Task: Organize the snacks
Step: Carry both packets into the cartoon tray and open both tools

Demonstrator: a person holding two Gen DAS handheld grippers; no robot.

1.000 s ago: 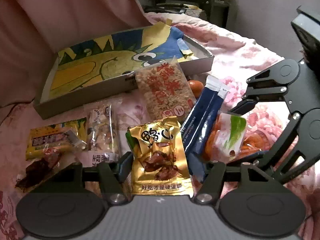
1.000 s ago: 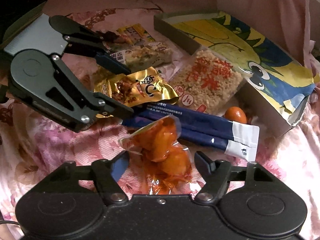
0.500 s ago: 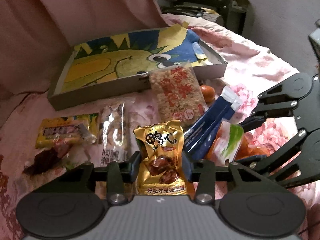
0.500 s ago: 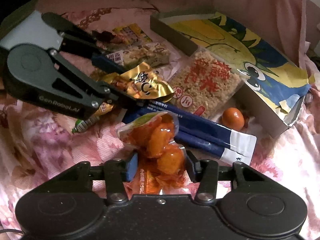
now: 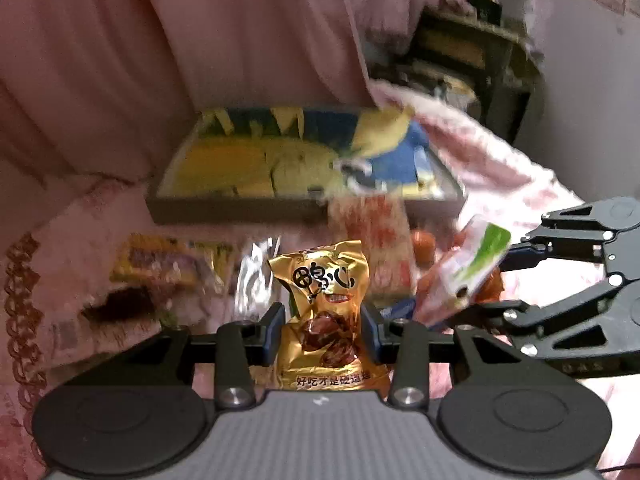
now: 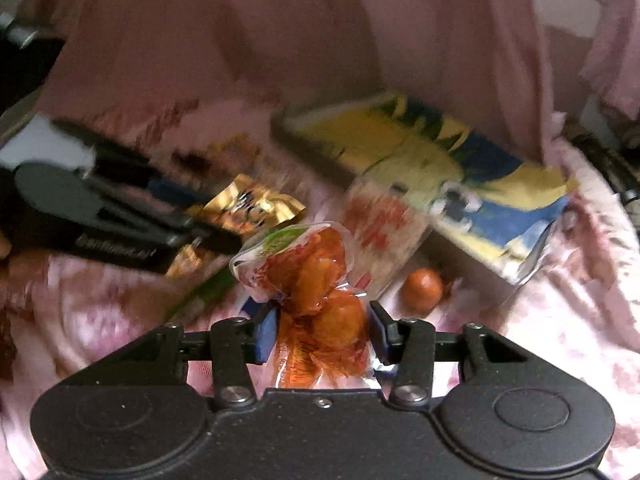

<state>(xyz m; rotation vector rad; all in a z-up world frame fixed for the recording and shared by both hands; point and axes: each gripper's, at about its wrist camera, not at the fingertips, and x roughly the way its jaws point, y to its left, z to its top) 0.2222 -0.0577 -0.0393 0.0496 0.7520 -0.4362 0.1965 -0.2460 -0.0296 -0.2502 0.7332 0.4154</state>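
Observation:
My left gripper (image 5: 322, 320) has its jaws closing on a gold snack packet (image 5: 320, 280). The blue pads press its sides and it hangs above the pink cloth. My right gripper (image 6: 322, 324) is shut on a clear pouch of orange snacks (image 6: 308, 264), also lifted. In the left wrist view the right gripper (image 5: 496, 284) holds that pouch (image 5: 460, 276) at the right. In the right wrist view the left gripper (image 6: 208, 216) carries the gold packet (image 6: 256, 204) at the left. A shallow grey box (image 5: 240, 210) with a yellow-and-blue lining lies behind.
On the pink floral cloth lie a red-printed rice cracker packet (image 5: 372, 236), a clear packet (image 5: 252, 280), a yellow packet (image 5: 160, 264), a dark snack (image 5: 116, 304), blue sachets (image 5: 400, 306) and a small orange ball (image 6: 422, 290). Pink fabric rises behind the box (image 6: 460, 252).
Both grippers closed on their packets and rose, lifting the gold packet and the orange pouch off the cloth. The views tilted up toward the box.

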